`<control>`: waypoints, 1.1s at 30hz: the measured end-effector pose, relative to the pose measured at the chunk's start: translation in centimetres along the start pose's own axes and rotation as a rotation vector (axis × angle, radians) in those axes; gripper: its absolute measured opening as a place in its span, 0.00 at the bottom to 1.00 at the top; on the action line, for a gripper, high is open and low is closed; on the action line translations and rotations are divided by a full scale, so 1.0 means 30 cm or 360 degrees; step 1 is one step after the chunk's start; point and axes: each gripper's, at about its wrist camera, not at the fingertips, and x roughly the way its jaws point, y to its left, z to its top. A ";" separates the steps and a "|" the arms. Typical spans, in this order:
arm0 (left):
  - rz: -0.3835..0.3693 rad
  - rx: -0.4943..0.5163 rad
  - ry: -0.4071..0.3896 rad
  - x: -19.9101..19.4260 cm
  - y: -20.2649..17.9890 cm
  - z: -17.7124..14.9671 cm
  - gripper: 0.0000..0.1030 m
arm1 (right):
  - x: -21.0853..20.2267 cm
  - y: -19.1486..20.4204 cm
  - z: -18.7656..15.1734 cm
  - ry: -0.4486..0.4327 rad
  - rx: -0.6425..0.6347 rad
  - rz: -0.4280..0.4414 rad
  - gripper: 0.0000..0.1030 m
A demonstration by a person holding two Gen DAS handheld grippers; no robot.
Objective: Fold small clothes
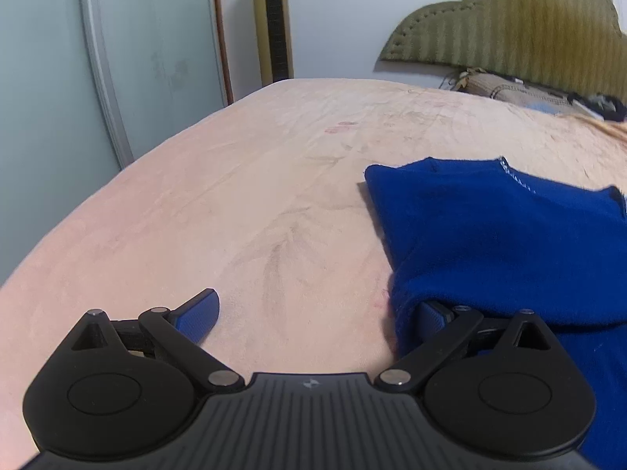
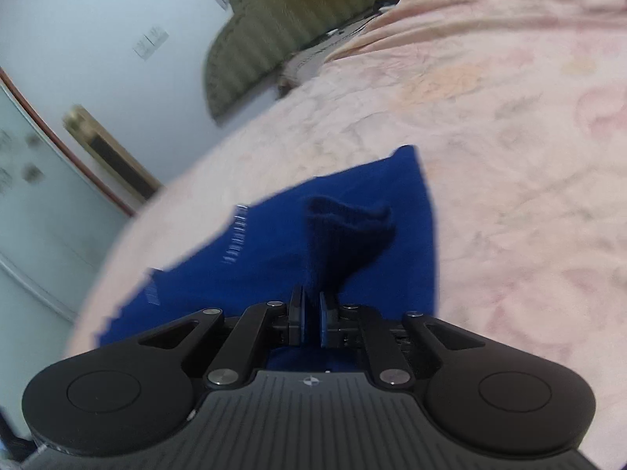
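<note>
A small blue garment (image 1: 509,243) lies on the pink bedspread (image 1: 274,196). In the left wrist view it fills the right side, and its near edge drapes over my right finger. My left gripper (image 1: 317,309) is open wide, low over the bed, with nothing between the fingers. In the right wrist view the blue garment (image 2: 274,243) spreads ahead and under the gripper. My right gripper (image 2: 311,313) is shut on a raised fold of the garment, which stands up dark between the pads. The view is blurred.
A padded olive headboard (image 1: 529,27) and pillows (image 1: 521,92) stand at the far end of the bed. A gold tower fan (image 1: 272,19) and a pale wardrobe door (image 1: 58,78) stand beyond the bed's left edge.
</note>
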 end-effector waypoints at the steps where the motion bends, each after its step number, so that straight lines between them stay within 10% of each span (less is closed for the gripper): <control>1: -0.0001 0.0017 0.0002 -0.007 -0.003 0.000 0.98 | 0.000 -0.013 0.002 0.0004 0.0032 -0.0010 0.13; 10: -0.0034 0.0060 0.0061 -0.074 0.015 -0.033 0.98 | -0.083 0.090 -0.031 -0.0120 -0.0263 -0.0118 0.53; 33: -0.0235 0.0005 0.0106 -0.309 -0.055 -0.155 0.97 | -0.294 0.132 -0.274 0.0042 -0.0489 -0.0043 0.76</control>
